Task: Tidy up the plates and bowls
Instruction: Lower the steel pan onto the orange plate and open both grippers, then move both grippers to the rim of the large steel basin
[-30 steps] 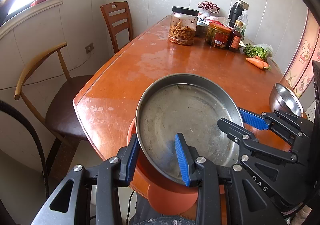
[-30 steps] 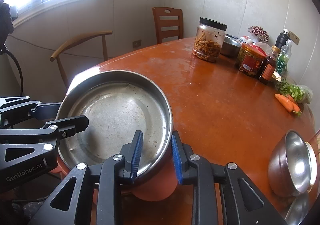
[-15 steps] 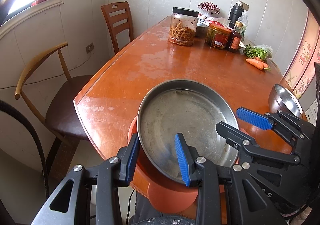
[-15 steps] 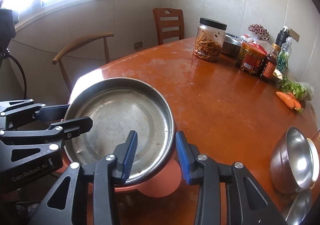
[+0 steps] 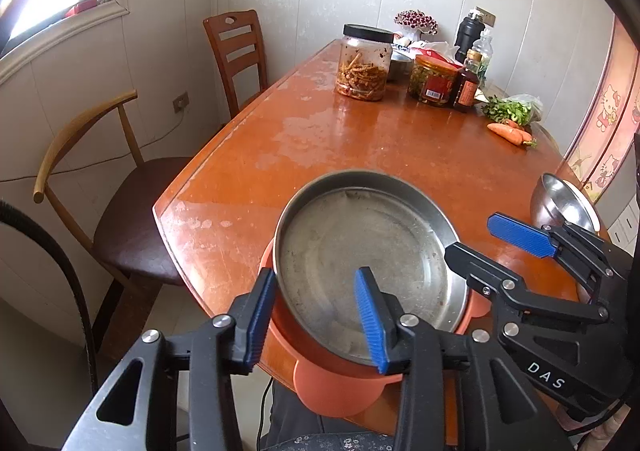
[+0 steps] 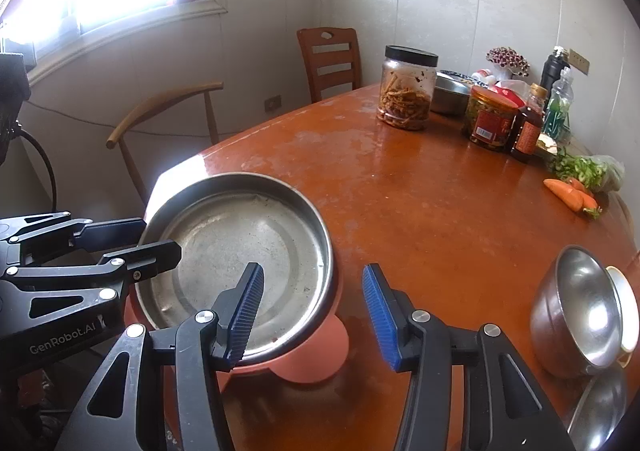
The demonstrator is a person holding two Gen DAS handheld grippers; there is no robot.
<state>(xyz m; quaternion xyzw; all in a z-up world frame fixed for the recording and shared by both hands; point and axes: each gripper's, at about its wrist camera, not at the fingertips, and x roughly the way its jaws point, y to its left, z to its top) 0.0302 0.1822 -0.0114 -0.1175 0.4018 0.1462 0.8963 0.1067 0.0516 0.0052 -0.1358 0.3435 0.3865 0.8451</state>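
A round steel plate (image 5: 368, 263) (image 6: 240, 251) lies in an orange plastic bowl (image 5: 332, 383) (image 6: 312, 363) at the near end of the table (image 5: 360, 139). My left gripper (image 5: 316, 319) (image 6: 160, 239) straddles the plate's near-left rim. Its jaws are opening, with the rim still between them. My right gripper (image 6: 312, 315) (image 5: 470, 235) is at the plate's right rim, its jaws opening wide and its pads off the metal. A steel bowl (image 6: 580, 311) (image 5: 560, 203) sits tilted to the right near the table edge.
At the far end stand a jar of pickles (image 5: 364, 63), a red-labelled jar (image 5: 434, 81), bottles (image 5: 466, 87), greens (image 5: 508, 109) and a carrot (image 5: 510, 133). Two chairs (image 5: 96, 179) (image 5: 236, 51) stand along the left side. More steel ware (image 6: 600, 411) lies at the bottom right.
My right jaws have spread off the plate's rim. My left jaws have widened slightly. The plate has settled lower into the orange bowl.
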